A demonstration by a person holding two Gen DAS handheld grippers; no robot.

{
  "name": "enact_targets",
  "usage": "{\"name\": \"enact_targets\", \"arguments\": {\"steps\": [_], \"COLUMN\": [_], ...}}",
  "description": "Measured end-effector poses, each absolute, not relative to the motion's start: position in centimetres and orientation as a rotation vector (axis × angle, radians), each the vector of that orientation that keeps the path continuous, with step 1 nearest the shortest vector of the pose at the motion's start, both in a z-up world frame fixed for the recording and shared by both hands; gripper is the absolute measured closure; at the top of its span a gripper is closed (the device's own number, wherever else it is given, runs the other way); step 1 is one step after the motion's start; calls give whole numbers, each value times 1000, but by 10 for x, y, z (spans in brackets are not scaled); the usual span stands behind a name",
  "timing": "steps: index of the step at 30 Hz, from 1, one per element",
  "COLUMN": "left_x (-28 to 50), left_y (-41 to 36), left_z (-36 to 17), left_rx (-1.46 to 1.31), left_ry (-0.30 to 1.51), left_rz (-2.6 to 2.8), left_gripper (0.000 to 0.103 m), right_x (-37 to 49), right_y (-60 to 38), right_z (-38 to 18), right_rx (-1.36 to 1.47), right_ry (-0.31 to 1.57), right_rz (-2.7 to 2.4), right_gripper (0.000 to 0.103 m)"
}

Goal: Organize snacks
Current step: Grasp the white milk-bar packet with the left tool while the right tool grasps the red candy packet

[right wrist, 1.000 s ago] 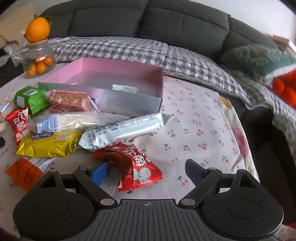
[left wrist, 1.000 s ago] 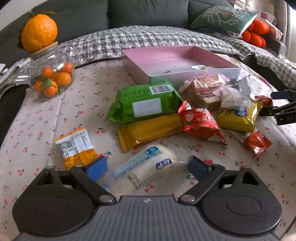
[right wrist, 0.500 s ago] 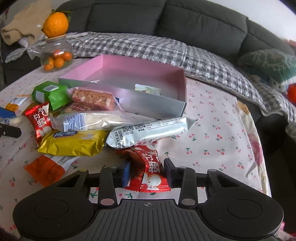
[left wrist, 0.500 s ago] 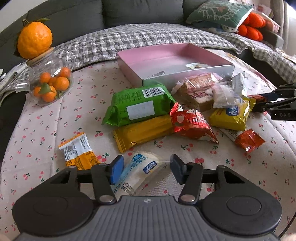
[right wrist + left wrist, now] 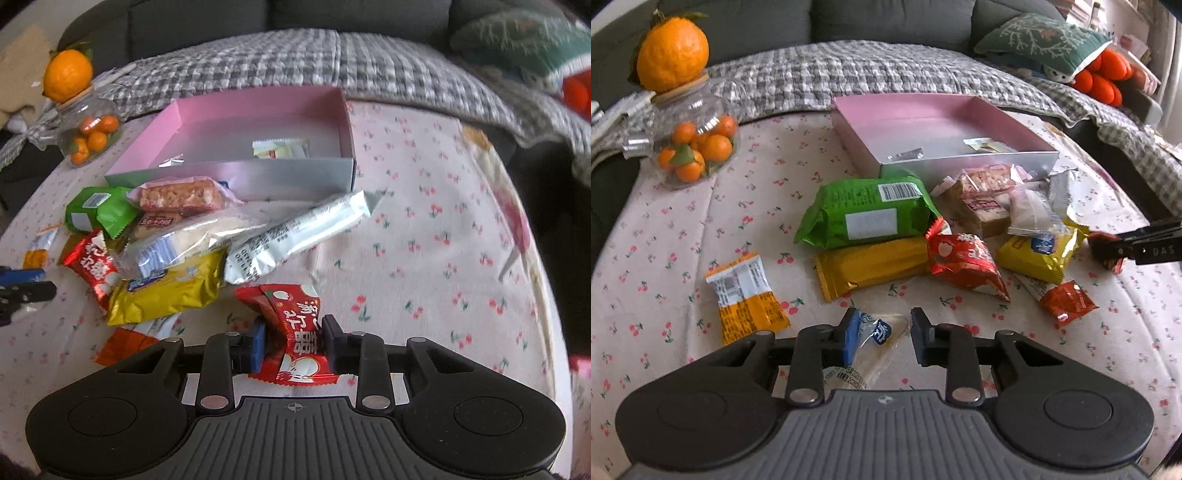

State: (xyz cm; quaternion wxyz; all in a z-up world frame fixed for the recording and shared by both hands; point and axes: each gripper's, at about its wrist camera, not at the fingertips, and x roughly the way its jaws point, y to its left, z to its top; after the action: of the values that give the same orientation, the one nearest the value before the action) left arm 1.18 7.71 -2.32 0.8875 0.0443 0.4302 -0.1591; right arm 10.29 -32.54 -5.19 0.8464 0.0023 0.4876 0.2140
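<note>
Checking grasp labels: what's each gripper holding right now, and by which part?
Left gripper pinches the clear snack packet at its top end. Right gripper, jaws closing, squeezes the red snack packet across its middle.

Glass jar [image 5: 690,144] of oranges, big orange [image 5: 673,55] on top.

The open box [image 5: 964,162] sits at the far middle of the worktop [image 5: 683,229], and two small packets [image 5: 280,149] lie inside it. Directly before the box's near wall the snack pile [image 5: 960,229] is heaped, its packets overlapping. Left of the box, at the worktop's far edge, stands the jar [image 5: 690,147], with a large citrus fruit [image 5: 672,55] on its lid. Before the box and left of the pile lies a lone flat packet [image 5: 746,295]. Behind the box runs the sofa [image 5: 886,22], with a cushion [image 5: 1041,40] to the box's right.
</note>
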Motion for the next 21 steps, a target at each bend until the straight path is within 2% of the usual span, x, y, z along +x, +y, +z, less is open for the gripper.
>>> {"name": "enact_targets", "arguments": {"steps": [2,4,6,9,13,16,17,18,21], "left_x": [12,12,13,16,19,20,20,19,19], "left_y": [75,72,70,71,75,76,77,77,75], "left_z": [-22,-25,-27,-33,-39,-39,-38,-37,-35], "left_rx": [119,156,178,203,215,212,211,208,214], "left_ry": [903,917,915,929,926,924,922,917,926], "left_rz": [-375,-398,-407,-412,-420,-424,-429,-435,-427], "left_gripper": [75,67,64,51,43,44,48,57,63], "right_x": [100,96,92,90,90,92,92,93,96], "right_y": [-326,-322,-318,-312,-308,-308,-309,-309,-309], "right_z": [-51,-52,-53,-55,-58,-59,-60,-60,-59], "right_rx": [11,-22,-60,-99,-123,-111,-107,-104,-87], "right_ry": [1041,1033,1015,994,958,945,941,940,959], "right_rz": [470,479,489,497,509,514,515,516,507], "right_gripper": [73,73,69,68,68,68,68,68,71]}}
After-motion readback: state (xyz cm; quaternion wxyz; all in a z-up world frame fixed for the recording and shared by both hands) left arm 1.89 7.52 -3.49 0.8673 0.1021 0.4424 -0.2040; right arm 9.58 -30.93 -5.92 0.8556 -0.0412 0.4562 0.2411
